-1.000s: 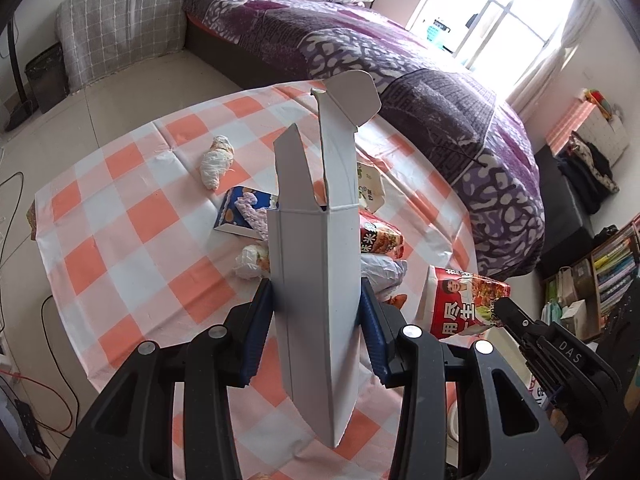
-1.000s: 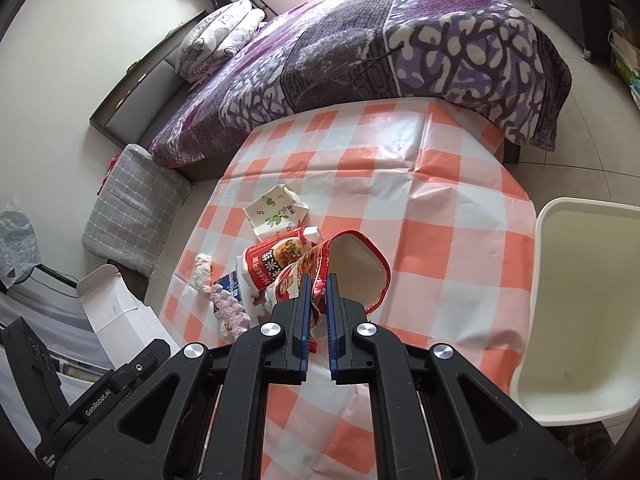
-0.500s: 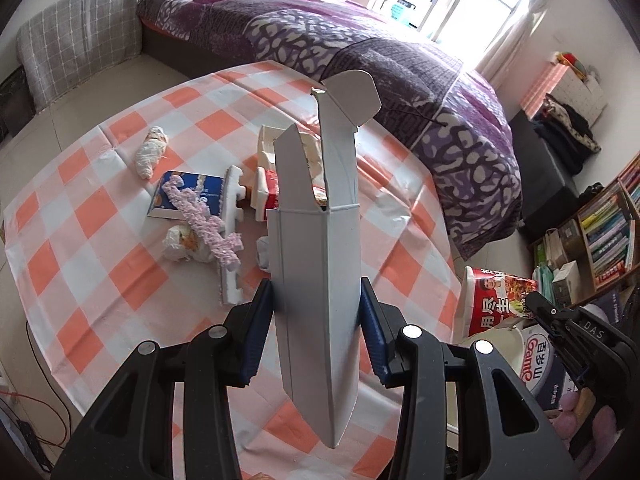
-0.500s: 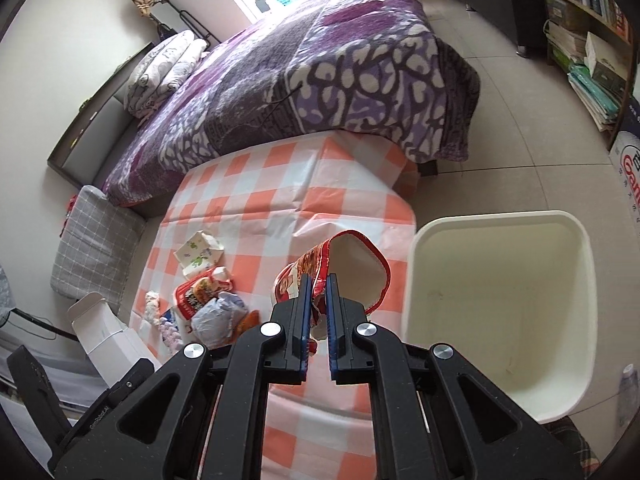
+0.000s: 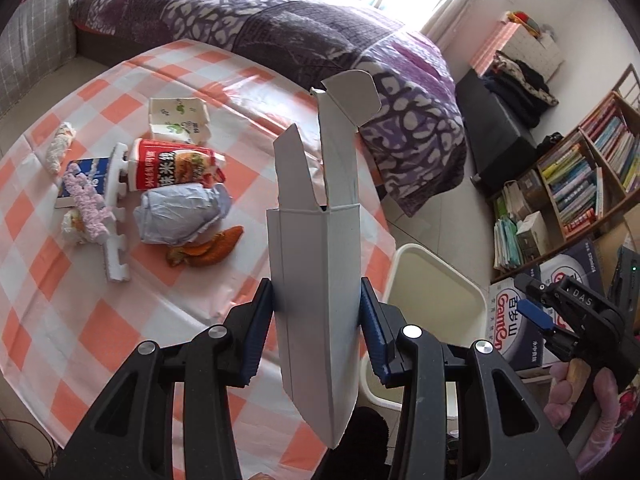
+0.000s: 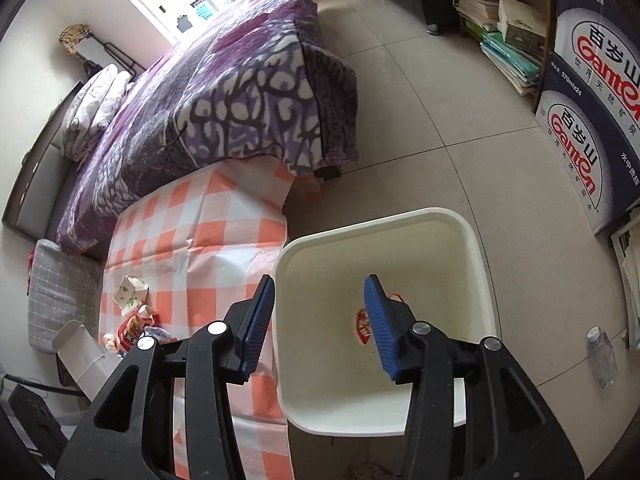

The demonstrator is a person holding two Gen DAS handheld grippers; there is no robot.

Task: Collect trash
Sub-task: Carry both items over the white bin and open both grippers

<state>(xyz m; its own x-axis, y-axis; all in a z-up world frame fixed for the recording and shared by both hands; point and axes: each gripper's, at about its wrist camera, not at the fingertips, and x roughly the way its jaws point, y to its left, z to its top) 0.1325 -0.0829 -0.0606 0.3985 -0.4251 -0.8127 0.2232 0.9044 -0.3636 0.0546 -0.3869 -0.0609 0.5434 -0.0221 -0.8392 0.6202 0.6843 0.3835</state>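
You are working in a bedroom, at a table (image 5: 48,280) under a glossy orange-and-white checked cloth, with a purple patterned bed (image 5: 280,28) behind it and a white bin (image 6: 476,248) on the tiled floor just off the table's corner.

Your left gripper (image 5: 318,322) is clamped on a white carton (image 5: 316,264), its blue ridged pads pressing the two flat sides so the thin card bows slightly between them. The carton stands upright with its torn flaps open at the top, and it hangs above the table edge near the bin, which looks like a staging spot for dropping it in next.

Your right gripper (image 6: 320,320) hangs over the bin with its jaws wide apart and nothing between them. A red-and-white wrapper (image 6: 362,330) lies on the bin's floor, partly hidden behind the right pad.

The rest of the trash sits bunched on the cloth: a red snack bag (image 5: 172,164), a small white carton with green print (image 5: 178,120), crumpled grey-blue plastic (image 5: 180,216), orange peel (image 5: 208,248), a toothed strip of white foam (image 5: 114,216), a blue packet (image 5: 86,178) and a wad of tissue (image 5: 60,146). Most of it is soft and crushable, so a light squeeze should hold it; the foam strip is long and stiff, and would likely be better gripped near its middle.
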